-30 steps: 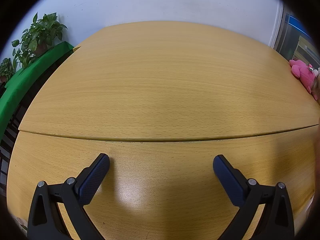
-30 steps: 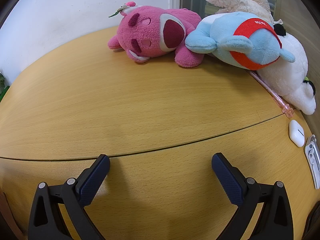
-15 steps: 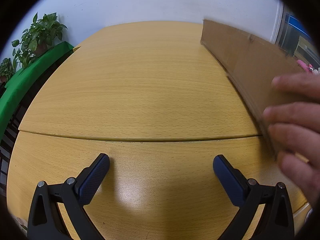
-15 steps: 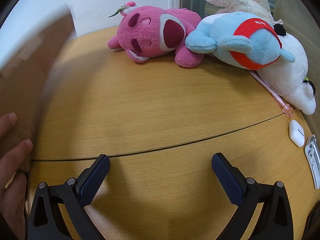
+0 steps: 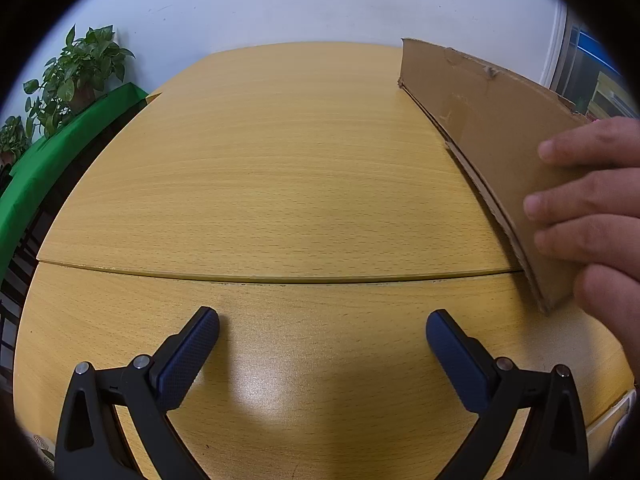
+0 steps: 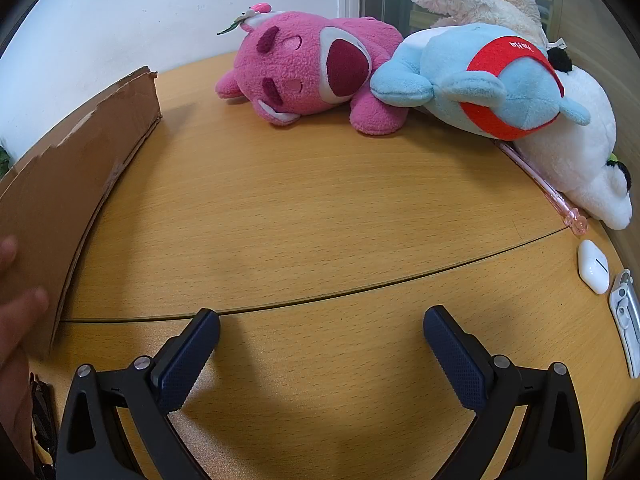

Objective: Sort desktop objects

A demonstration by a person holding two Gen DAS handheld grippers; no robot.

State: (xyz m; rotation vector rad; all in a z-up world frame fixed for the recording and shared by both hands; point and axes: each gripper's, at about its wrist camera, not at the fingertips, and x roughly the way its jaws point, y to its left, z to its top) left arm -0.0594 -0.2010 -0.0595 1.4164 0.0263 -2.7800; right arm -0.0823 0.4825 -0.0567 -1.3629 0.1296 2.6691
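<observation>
A brown cardboard box (image 5: 480, 120) stands on the wooden table (image 5: 280, 160), held by a bare hand (image 5: 588, 208); it also shows in the right wrist view (image 6: 72, 168) at the left. A pink plush bear (image 6: 308, 72), a blue plush with a red band (image 6: 480, 80) and a white plush (image 6: 576, 160) lie at the table's back right. A pink pen (image 6: 548, 192), a white earbud case (image 6: 594, 266) and a white clip-like item (image 6: 626, 320) lie at the right edge. My left gripper (image 5: 322, 332) and right gripper (image 6: 322, 330) are open and empty, low over the table's near part.
Green plants (image 5: 76, 80) and a green surface (image 5: 48, 160) stand left of the table. A white wall runs behind. A seam (image 5: 280, 280) crosses the tabletop in front of both grippers.
A hand has brought the cardboard box onto the table between the two views and set it down. Neither gripper has moved.
</observation>
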